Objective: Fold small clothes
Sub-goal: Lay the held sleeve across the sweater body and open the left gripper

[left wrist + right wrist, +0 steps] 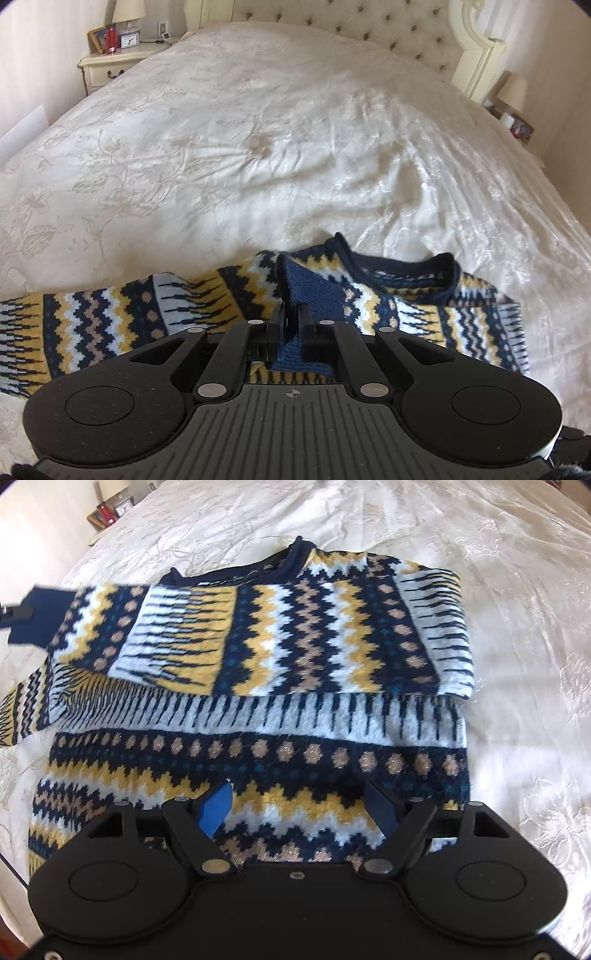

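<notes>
Bedroom, cream embroidered bedspread (229,155) on a big bed, tufted headboard (332,26) at the far end. L gripper (291,317): jaws pressed together, pinching the navy ribbed cuff (310,288) of the sweater's sleeve; cuff stands up out of the fingers, rest of sleeve (110,317) trails off to the left across the bedspread. R gripper (301,805): jaws spread wide, nothing between them, hovering just over the lower body of the sweater (258,709), near the hem; can't tell if pads touch the knit. Sweater lies flat-ish, front up, neckline (291,559) away from the R cam; one sleeve is already laid across the chest, the held cuff (33,616) is visible at the far left edge of the R view. Step in hand, imo: bring the second sleeve in over the chest. To do it well: keep the cuff pinch firm, lift only enough to clear the knit, carry it across parallel to the shoulder line so the sleeve lands straight w/o twist, drop it on top of the first sleeve. R side should press the body down so the soft bedspread doesn't let the whole thing drag. Bedspread is puckered and slippery-looking, so expect creep. Nightstand (110,66) w/ lamp, clock, red item at back left; second lamp (513,88) at right.
</notes>
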The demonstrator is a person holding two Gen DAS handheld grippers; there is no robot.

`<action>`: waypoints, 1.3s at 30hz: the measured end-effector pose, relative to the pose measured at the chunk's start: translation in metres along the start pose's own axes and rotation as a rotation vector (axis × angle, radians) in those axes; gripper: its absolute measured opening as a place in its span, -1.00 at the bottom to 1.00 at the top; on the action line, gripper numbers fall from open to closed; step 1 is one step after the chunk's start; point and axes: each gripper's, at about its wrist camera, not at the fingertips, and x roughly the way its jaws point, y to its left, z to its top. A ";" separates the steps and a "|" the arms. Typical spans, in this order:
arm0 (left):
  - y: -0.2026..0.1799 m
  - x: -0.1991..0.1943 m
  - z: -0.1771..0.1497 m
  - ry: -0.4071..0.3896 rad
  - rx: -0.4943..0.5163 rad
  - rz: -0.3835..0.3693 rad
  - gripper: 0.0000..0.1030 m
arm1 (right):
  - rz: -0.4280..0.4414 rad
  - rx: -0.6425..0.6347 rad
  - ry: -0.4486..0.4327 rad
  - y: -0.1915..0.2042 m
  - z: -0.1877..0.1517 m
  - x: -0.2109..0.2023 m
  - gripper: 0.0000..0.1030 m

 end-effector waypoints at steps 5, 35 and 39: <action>0.015 0.022 -0.011 0.049 0.010 0.064 -0.88 | -0.017 0.011 -0.025 -0.010 0.011 -0.005 0.56; 0.008 0.065 -0.053 0.201 -0.063 0.088 -0.38 | -0.099 0.175 -0.046 -0.096 0.083 0.031 0.16; 0.002 0.069 -0.055 0.215 -0.030 0.088 -0.36 | -0.100 0.099 -0.024 -0.081 0.093 0.026 -0.75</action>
